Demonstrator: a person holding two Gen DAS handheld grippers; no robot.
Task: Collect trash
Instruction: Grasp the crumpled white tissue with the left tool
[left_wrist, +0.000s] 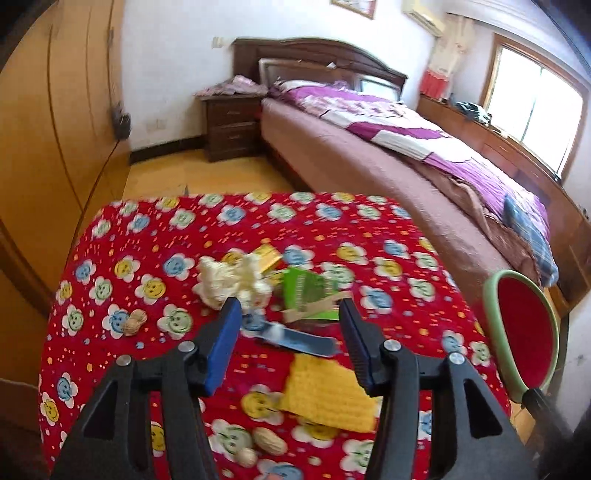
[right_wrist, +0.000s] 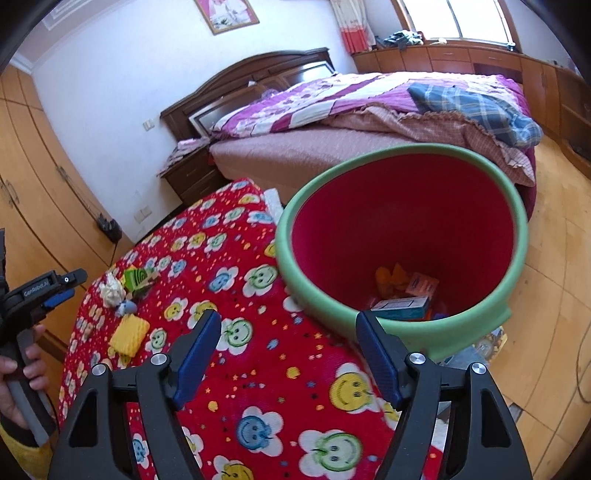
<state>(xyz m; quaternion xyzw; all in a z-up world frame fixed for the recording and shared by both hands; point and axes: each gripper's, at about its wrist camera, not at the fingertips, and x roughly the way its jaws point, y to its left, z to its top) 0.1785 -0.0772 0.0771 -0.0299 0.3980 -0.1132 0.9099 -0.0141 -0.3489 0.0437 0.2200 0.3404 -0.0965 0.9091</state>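
Left wrist view: left gripper (left_wrist: 290, 314), jaws apart and empty, above the red flowered cloth (left_wrist: 388, 229). Nearest, at 6 o'clock, lies a yellow foam net (left_wrist: 325, 391); between the fingertips a blue wrapper (left_wrist: 295, 338), long axis running 10 to 4 o'clock; beyond, at 12 o'clock, a green packet (left_wrist: 306, 291) and a white crumpled tissue (left_wrist: 229, 280). The bin (left_wrist: 491, 295) stands off at 3 o'clock. Right wrist view: right gripper (right_wrist: 290, 325), jaws wide and empty, near the bin's rim. The left is judged nearer the trash.
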